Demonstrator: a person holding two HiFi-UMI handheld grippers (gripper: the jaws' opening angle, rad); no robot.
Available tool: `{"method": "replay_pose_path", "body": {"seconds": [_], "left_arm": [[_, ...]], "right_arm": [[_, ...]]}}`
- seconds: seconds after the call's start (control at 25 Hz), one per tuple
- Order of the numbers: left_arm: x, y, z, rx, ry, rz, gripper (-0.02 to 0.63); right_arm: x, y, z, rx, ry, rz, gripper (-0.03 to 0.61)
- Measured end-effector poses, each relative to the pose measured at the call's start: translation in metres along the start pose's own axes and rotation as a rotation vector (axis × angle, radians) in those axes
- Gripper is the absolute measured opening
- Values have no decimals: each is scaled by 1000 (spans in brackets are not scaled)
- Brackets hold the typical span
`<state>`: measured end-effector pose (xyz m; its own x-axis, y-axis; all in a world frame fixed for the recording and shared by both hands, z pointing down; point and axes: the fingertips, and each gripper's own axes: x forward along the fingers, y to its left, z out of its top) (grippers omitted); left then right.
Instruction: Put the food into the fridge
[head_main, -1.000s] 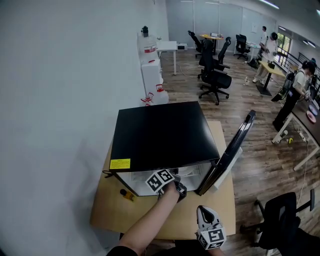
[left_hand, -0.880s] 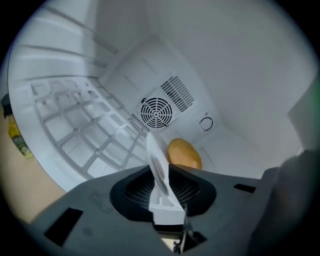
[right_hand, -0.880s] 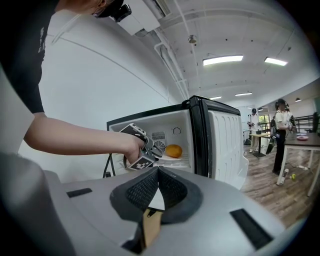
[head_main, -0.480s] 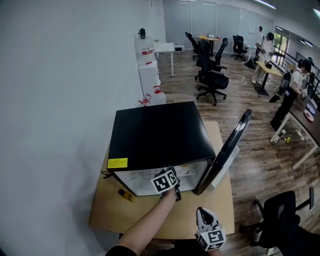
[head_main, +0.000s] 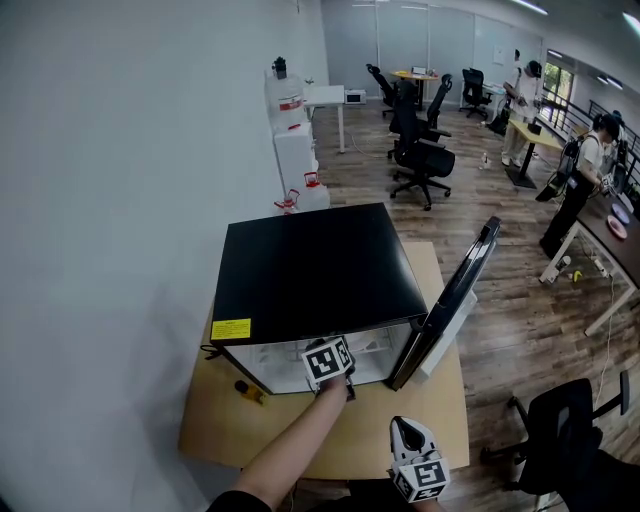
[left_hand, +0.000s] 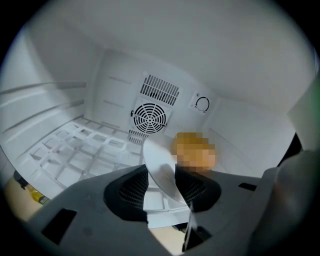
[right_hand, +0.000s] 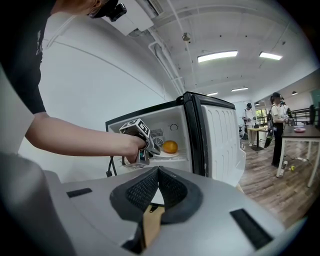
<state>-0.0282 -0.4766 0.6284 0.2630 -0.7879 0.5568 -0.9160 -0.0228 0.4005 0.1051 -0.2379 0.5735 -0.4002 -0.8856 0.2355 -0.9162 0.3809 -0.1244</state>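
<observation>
A small black fridge (head_main: 320, 270) stands on the wooden table with its door (head_main: 455, 300) swung open to the right. My left gripper (left_hand: 161, 172) reaches into the white compartment; in the head view only its marker cube (head_main: 328, 362) shows at the fridge mouth. Its jaws are opening, with the rim of a white plate (left_hand: 160, 165) still between the pads. An orange (right_hand: 170, 146) lies on that plate (right_hand: 167, 154) on the fridge shelf. My right gripper (right_hand: 158, 172) is held back near my body, shut and empty, low in the head view (head_main: 405, 430).
A small yellow object (head_main: 252, 390) lies on the table (head_main: 220, 420) left of the fridge. A wire shelf (left_hand: 80, 150) and a fan grille (left_hand: 150, 116) are inside the fridge. A black office chair (head_main: 570, 430) stands at my right; people and desks are far behind.
My left gripper has pushed slightly deeper into the fridge. The right gripper has stayed where it was.
</observation>
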Motion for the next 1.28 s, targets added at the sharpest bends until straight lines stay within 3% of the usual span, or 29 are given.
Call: {"method": "replay_pose_path", "body": {"seconds": [0.12, 0.44, 0.92, 1.28], "left_arm": [[0, -1, 0, 29, 0, 10, 162], [5, -7, -10, 198, -14, 40, 204], [14, -8, -10, 235, -70, 139, 241], [-1, 2, -1, 220, -129, 127, 259]], "right_arm": [[1, -1, -1, 1, 2, 1, 60], [3, 5, -6, 5, 12, 18, 60], [-4, -1, -11, 13, 13, -2, 60], [-17, 2, -7, 14, 0, -19, 60]]}}
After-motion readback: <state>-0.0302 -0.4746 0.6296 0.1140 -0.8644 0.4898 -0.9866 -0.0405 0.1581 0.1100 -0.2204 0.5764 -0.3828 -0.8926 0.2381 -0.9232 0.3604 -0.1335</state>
